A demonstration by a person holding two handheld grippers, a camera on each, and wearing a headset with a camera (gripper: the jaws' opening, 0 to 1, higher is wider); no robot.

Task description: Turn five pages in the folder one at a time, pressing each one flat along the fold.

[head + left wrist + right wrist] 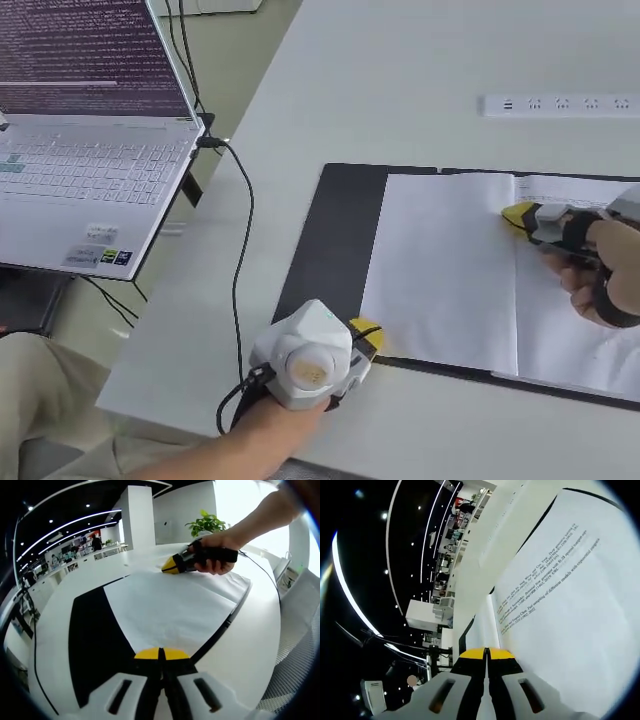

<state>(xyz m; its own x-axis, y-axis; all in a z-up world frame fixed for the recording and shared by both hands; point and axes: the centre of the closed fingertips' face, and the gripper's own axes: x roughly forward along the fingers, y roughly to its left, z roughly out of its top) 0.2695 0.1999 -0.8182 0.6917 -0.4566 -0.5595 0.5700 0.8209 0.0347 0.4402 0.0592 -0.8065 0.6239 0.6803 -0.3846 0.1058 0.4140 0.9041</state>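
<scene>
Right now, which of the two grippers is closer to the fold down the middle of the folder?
The right. The right gripper rests its tips at the fold, near its far end; the left gripper sits at the near edge of the folder, off to the left.

Left gripper [365, 335] and right gripper [518, 215]: jaws closed.

— Where does the folder [340, 235] lie?
— Open on the table [400, 60], with the laptop [90, 150] to its left and a cable [243, 250] between them. The power strip [560, 104] lies behind it.
— And the grippers?
— The left gripper [366, 334] is at the folder's near left corner. The right gripper [518, 215] is on the fold, towards the far edge.
</scene>
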